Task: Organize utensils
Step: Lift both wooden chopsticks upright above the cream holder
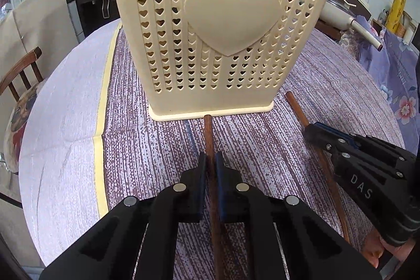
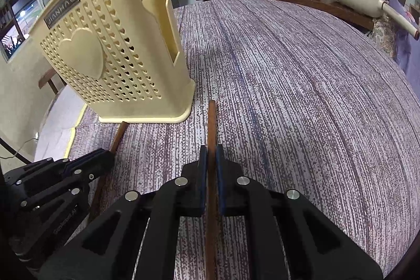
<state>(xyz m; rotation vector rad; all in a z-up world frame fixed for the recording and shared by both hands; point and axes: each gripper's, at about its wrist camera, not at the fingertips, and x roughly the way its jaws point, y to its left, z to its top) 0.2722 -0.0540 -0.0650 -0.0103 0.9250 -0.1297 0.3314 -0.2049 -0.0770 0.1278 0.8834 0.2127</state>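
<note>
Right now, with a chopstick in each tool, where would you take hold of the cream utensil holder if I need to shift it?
By the tall slot cut in the utensil holder's narrow side wall, coming from the right tool's side. The heart-pierced front face is probably too wide for one tool, while the slot edge gives a thin wall to pinch. Both tools, including the left tool, are shut on chopsticks, so free one first.

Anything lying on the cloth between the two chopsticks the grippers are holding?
No. Between the left chopstick and the right chopstick there is only bare striped tablecloth, clearest in the left wrist view.
</note>
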